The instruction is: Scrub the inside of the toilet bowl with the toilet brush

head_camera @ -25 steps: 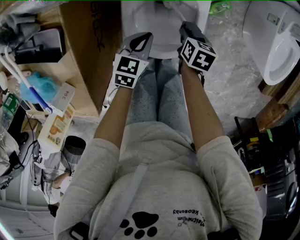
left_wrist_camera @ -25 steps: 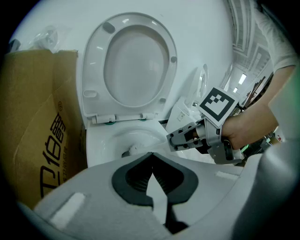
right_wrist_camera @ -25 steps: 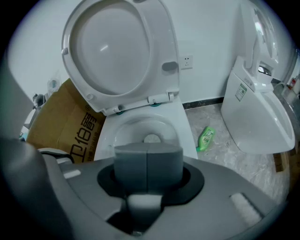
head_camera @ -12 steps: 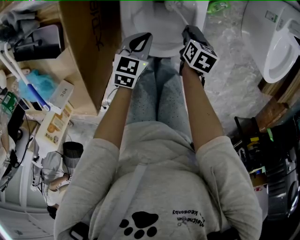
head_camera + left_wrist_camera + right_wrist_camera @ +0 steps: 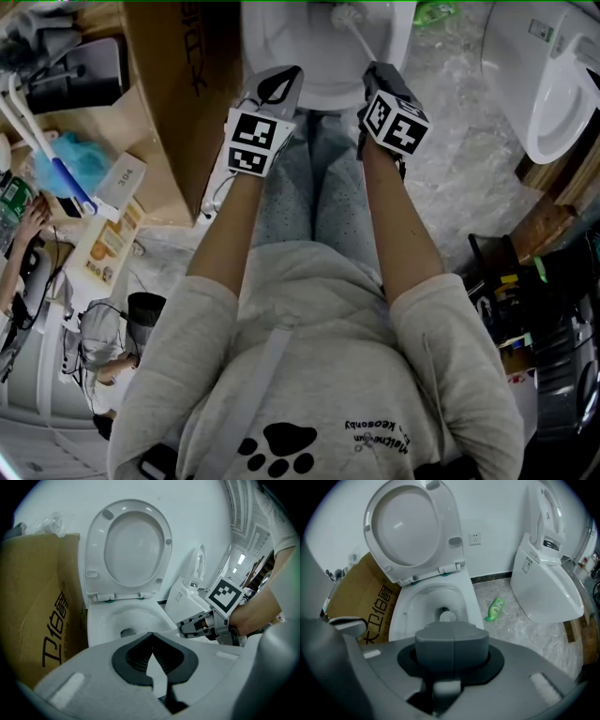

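Note:
The white toilet bowl (image 5: 309, 56) stands open at the top of the head view, its seat and lid (image 5: 133, 545) raised. My right gripper (image 5: 377, 70) is shut on the toilet brush handle (image 5: 361, 39). The brush head (image 5: 343, 14) sits inside the bowl at its far side. In the right gripper view the grey handle (image 5: 452, 644) runs from the shut jaws toward the brush head (image 5: 448, 617) near the drain. My left gripper (image 5: 274, 89) hovers at the bowl's near left rim, shut and empty, its tips (image 5: 151, 638) meeting.
A tall cardboard box (image 5: 183, 84) stands right against the bowl's left side. A second toilet (image 5: 553, 84) sits to the right, with a green bottle (image 5: 496, 609) on the floor between the two. Cluttered items and a person's hand (image 5: 23, 225) are at the far left.
The right gripper has shifted slightly down and left, and the brush head now shows more clearly in the bowl. The left gripper has stayed still. A hand appeared at the far left.

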Demonstrator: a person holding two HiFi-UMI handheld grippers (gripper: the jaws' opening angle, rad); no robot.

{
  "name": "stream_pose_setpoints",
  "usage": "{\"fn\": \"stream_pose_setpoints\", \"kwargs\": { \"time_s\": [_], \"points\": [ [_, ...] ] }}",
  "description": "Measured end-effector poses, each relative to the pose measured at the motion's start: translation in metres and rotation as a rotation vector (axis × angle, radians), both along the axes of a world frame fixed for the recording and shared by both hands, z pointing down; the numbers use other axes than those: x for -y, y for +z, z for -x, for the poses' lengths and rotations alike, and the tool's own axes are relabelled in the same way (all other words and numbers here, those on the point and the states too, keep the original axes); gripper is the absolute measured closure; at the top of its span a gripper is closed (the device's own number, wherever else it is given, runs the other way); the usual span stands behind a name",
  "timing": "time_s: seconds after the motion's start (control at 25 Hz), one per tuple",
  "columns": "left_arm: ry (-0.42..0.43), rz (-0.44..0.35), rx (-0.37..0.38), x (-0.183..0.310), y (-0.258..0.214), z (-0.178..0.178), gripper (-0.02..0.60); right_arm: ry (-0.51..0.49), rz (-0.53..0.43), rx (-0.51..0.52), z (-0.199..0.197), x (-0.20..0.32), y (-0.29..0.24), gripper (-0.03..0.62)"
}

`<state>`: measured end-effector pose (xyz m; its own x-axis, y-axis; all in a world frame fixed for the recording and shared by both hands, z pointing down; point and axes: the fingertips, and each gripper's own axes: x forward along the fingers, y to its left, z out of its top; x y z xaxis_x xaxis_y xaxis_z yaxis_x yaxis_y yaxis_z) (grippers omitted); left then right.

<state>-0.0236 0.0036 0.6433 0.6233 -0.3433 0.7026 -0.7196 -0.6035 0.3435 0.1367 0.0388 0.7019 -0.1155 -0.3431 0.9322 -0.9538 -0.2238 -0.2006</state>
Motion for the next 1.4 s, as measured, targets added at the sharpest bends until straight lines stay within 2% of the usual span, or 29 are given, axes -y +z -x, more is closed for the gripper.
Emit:
{"fn": "stream_pose_setpoints", "kwargs": {
  "time_s": [0.8, 1.12, 1.4],
  "points": [
    [0.000, 0.017, -0.009, -0.028, -0.001, 0.010, 0.583, -0.066, 0.054, 0.009, 0.024, -0.058, -0.002, 0.447],
    [0.001, 0.028, -0.010, -0.038, -0.011, 0.009, 0.583, -0.134, 0.079, 0.009, 0.031, -0.074, -0.013, 0.447],
    [0.043, 0.042, -0.008, -0.061, -0.031, 0.001, 0.583, -0.216, 0.115, 0.011, 0.035, -0.094, -0.039, 0.447]
  ]
}}
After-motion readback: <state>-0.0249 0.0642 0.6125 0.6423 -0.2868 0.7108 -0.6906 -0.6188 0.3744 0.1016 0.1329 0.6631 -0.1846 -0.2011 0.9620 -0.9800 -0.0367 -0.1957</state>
